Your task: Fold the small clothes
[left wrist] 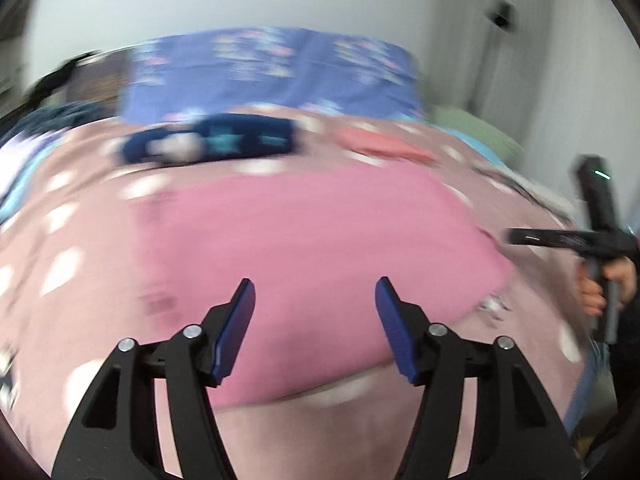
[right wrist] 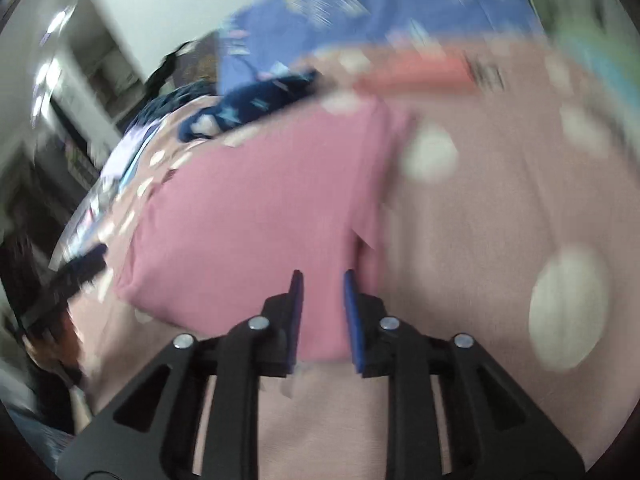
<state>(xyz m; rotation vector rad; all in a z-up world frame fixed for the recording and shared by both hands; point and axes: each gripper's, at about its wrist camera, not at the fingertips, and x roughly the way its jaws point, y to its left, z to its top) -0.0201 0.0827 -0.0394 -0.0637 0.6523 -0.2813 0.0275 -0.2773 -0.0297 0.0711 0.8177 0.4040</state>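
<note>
A pink garment (left wrist: 312, 236) lies spread flat on a bed with a pale pink cover dotted with white spots (left wrist: 60, 276). My left gripper (left wrist: 314, 284) is open and empty, just above the garment's near edge. My right gripper (right wrist: 322, 276) is open with a narrower gap, above the garment (right wrist: 248, 216) near its right edge, holding nothing. The right gripper also shows in the left wrist view (left wrist: 560, 238) at the garment's right side. Both views are blurred.
A dark blue garment with light prints (left wrist: 216, 142) and a coral folded cloth (left wrist: 384, 144) lie at the far side of the bed. A blue patterned pillow (left wrist: 272, 72) stands behind them. A white wall is beyond.
</note>
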